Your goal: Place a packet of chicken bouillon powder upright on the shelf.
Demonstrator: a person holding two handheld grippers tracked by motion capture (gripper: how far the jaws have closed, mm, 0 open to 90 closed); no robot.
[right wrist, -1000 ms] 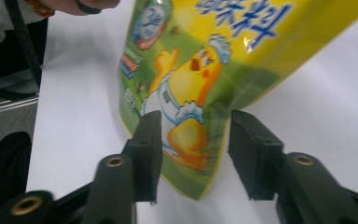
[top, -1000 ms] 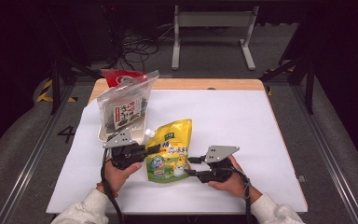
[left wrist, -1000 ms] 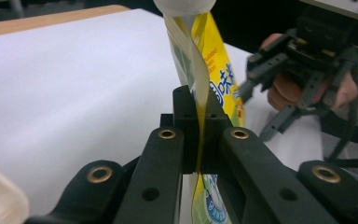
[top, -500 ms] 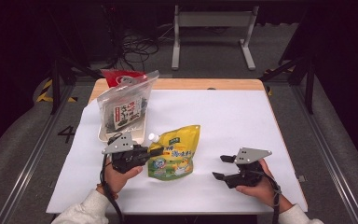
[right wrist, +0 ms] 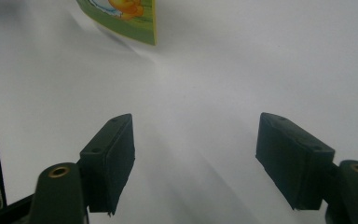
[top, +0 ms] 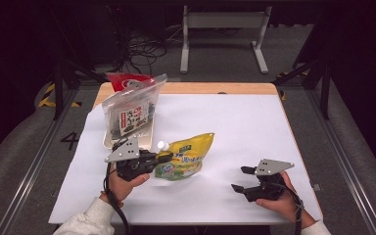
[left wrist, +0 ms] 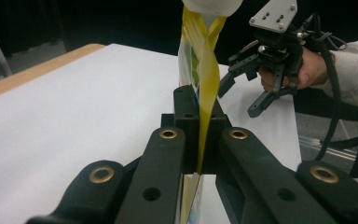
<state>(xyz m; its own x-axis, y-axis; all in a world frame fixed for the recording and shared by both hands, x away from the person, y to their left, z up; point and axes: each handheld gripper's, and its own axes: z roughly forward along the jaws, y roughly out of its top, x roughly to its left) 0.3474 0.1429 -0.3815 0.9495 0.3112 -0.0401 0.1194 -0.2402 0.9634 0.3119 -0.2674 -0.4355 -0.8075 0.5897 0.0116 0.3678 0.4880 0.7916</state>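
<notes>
The table (top: pixel 254 122) is the big thing here, covered in a white sheet with a wood edge showing at the far side. At its far left corner sits a clear bag (top: pixel 129 117) of dark snacks, propped up, with a red packet (top: pixel 127 81) behind it. Nearer the person lies the yellow pouch (top: pixel 188 156) with a white cap (top: pixel 162 145) — left of the middle. The left gripper (top: pixel 164 157) is pinching the pouch's edge, jaws pressed tight on the film. The right gripper (top: pixel 240 178) sits well apart to the right — its jaws have just been opening, spread wide now with nothing between them.
</notes>
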